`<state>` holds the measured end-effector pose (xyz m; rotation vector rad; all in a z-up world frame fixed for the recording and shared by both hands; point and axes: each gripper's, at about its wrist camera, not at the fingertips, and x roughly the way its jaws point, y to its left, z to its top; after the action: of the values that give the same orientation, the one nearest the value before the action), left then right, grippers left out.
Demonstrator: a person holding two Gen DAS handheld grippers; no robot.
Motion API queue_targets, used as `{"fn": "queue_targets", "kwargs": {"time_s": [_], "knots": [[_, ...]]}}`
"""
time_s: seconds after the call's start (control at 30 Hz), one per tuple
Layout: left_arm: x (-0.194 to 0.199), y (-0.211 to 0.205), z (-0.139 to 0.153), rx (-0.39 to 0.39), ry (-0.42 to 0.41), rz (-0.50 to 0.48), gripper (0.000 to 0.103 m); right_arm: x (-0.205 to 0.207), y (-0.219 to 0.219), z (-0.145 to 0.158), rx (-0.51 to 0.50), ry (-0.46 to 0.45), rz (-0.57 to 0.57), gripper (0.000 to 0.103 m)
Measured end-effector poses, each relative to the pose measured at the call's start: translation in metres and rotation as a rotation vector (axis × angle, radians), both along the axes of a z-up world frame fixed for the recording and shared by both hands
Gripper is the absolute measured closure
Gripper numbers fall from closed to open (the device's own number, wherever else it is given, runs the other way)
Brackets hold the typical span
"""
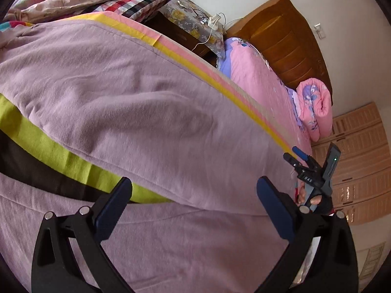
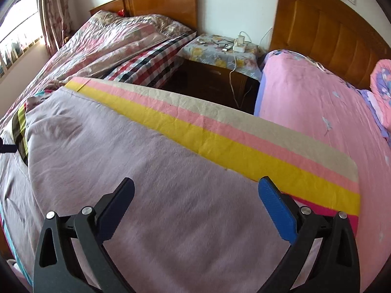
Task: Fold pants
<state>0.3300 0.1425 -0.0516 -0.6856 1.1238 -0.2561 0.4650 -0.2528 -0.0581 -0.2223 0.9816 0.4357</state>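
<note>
Mauve pants (image 1: 136,112) lie spread on a striped cloth (image 2: 220,131) with yellow, pink and beige bands, which covers the surface between two beds. In the left wrist view two lengths of the mauve fabric run side by side, with a strip of lime-green and dark cloth (image 1: 48,156) showing between them; the fabric is lightly creased but flat.

Left gripper (image 1: 193,195) — jaws spread wide, nothing between the pads, hovering over the lower length of the pants, tilted downward. Whether the tips touch the fabric cannot be told.

Right gripper (image 2: 195,195) — jaws likewise wide apart and empty, poised above the pants near the edge where the mauve fabric meets the yellow band. It also shows in the left wrist view (image 1: 299,157), at the far end of the pants, held by a hand (image 1: 315,199) in a dark fingerless glove.

Surroundings: a bed with a pink quilt (image 2: 317,112) and wooden headboard (image 2: 330,24) to one side, a bed with floral and checked bedding (image 2: 117,46) to the other, and a nightstand (image 2: 220,51) with a flowered cover, cables and a charger between them
</note>
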Motion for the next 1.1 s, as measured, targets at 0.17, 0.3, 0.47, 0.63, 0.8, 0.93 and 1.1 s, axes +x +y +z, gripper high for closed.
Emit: {"fn": "queue_targets", "kwargs": {"time_s": [0.17,0.3,0.47,0.63,0.8,0.93,1.1], "knots": [[0.033,-0.007,-0.014,-0.108,0.058,-0.007,0.002,0.038,0.011,-0.028,0.027,0.096,0.134,0.021],[0.05,-0.021,-0.023,-0.145,0.093,-0.032,0.007,0.037,0.007,-0.033,0.105,0.119,0.181,0.044],[0.064,-0.027,-0.028,-0.203,0.098,-0.001,0.007,-0.025,0.016,-0.003,0.022,-0.048,0.217,0.087],[0.037,-0.017,-0.014,-0.291,0.05,0.056,0.007,-0.17,0.036,0.045,-0.032,-0.31,0.261,0.089],[-0.041,-0.014,-0.002,-0.24,-0.041,0.036,0.005,-0.297,0.04,0.023,0.032,-0.317,0.137,0.097],[-0.075,-0.005,-0.034,-0.175,0.027,0.039,0.005,-0.331,0.009,-0.016,0.169,-0.173,-0.129,0.067],[-0.089,0.018,-0.032,-0.135,-0.017,0.049,0.005,-0.347,-0.06,-0.03,0.481,-0.095,-0.515,0.046]]}}
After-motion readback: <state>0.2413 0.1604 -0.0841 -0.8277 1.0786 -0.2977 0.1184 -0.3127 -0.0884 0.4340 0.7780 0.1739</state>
